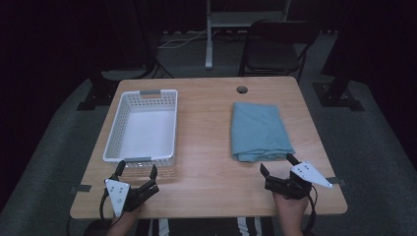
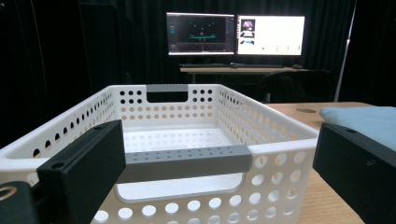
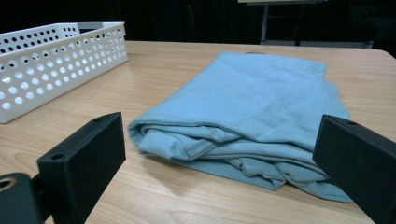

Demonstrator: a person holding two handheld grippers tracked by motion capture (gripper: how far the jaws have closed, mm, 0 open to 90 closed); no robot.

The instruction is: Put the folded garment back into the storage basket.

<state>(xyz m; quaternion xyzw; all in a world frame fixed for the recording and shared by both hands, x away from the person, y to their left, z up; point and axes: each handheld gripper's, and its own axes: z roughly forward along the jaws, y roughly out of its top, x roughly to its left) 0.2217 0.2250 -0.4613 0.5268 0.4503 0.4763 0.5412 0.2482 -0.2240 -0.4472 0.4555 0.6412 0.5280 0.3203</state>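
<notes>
Left gripper (image 1: 137,169): jaws stood wide apart, nothing between them, just short of the basket's near end.
Right gripper (image 1: 279,163): jaws spread wide, empty, just in front of the cloth's near edge, not touching it.
Cloth (image 1: 258,130): light blue, folded flat (loose folded layers faced the right gripper), lay on the right half of the table (image 1: 206,147), well apart from the basket.
Basket (image 1: 114,129): white, perforated, grey handle bars at both ends, sat on the left half of the table, nothing inside.
Hands: one held each gripper at the table's near edge.
Background: chair (image 1: 275,46) behind the table, two lit monitors (image 2: 236,35) on a far desk.
</notes>
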